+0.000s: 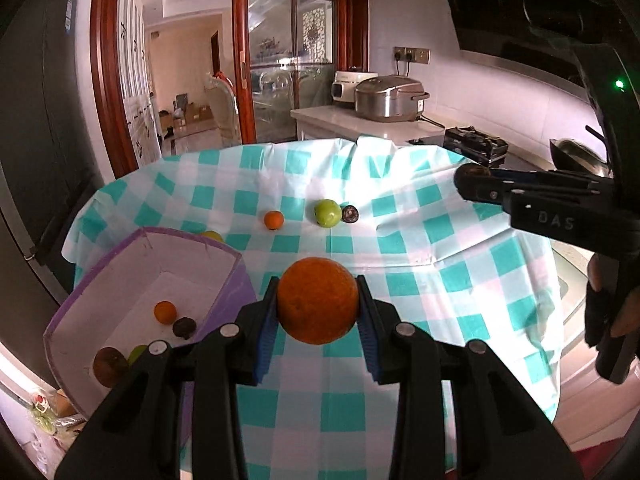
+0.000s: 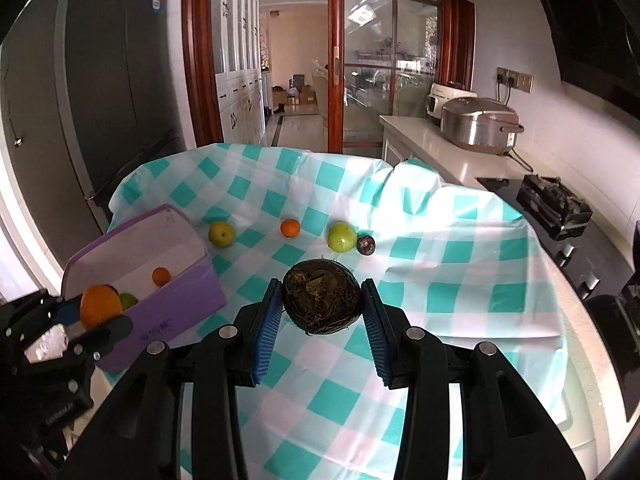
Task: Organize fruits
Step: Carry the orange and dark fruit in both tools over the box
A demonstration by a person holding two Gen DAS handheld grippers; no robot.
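My left gripper [image 1: 318,306] is shut on a large orange [image 1: 317,300], held above the checked tablecloth just right of the purple box [image 1: 224,304]. The box holds a small orange [image 1: 165,312], a dark fruit [image 1: 184,327], a brown fruit [image 1: 109,366] and a green fruit. My right gripper [image 2: 322,304] is shut on a dark brown, fibrous round fruit [image 2: 322,302], held above the cloth. On the cloth beyond lie a yellow-green fruit [image 2: 221,233], a small orange [image 2: 290,227], a green fruit [image 2: 342,236] and a small dark fruit [image 2: 365,245].
The table [image 2: 460,280] has a teal and white checked cloth. A kitchen counter [image 2: 452,152] with a steel cooker [image 2: 480,124] and a hob runs along the right. A dark fridge [image 2: 100,100] stands at the left, a glass door behind.
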